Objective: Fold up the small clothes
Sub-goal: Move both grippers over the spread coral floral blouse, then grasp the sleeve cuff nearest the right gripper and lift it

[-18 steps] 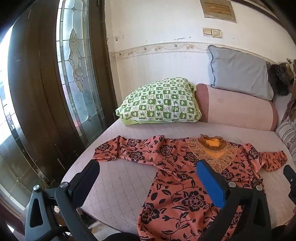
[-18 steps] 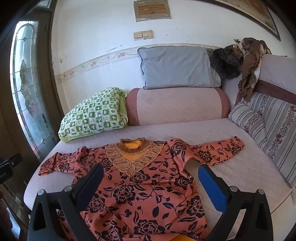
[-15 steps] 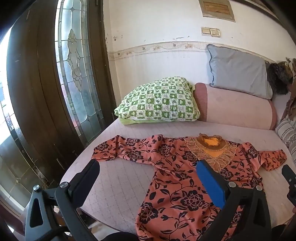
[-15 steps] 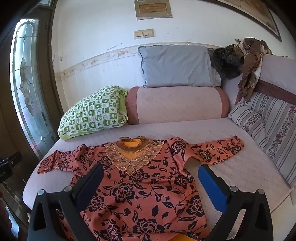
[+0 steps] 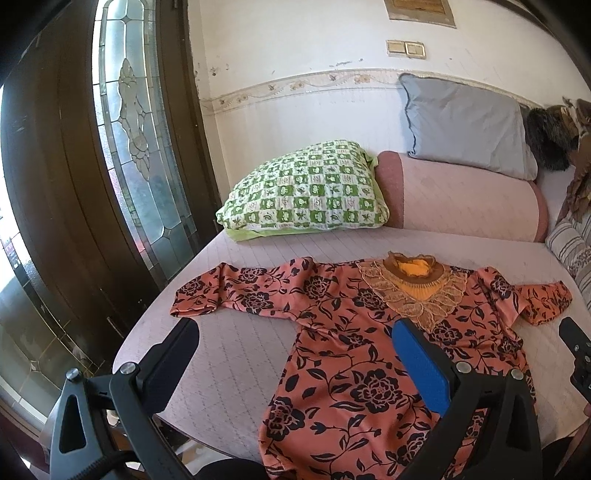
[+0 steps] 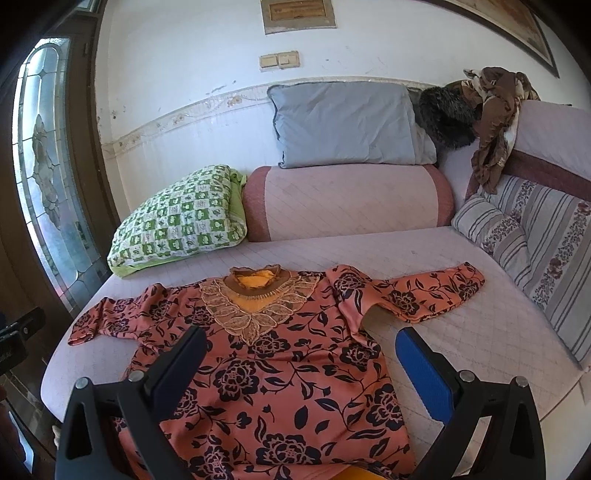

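Both claws hover released, left claw (image 5: 295, 354) and right claw (image 6: 301, 354), above the floral orange blouse (image 6: 280, 354) spread flat on the bed (image 6: 461, 332).

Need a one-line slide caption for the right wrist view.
Open right gripper hovers above a floral orange blouse spread flat, sleeves out, on a quilted daybed.

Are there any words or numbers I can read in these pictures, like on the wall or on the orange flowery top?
No text can be read anywhere.
Framed plaque on the wall: it may carry writing, but it is too blurred to read.
Floral blouse: only a flower print and a lace collar, no label showing.
Green checked pillow: small leaf and shape patterns, no letters.
Wall switches: no marks visible.
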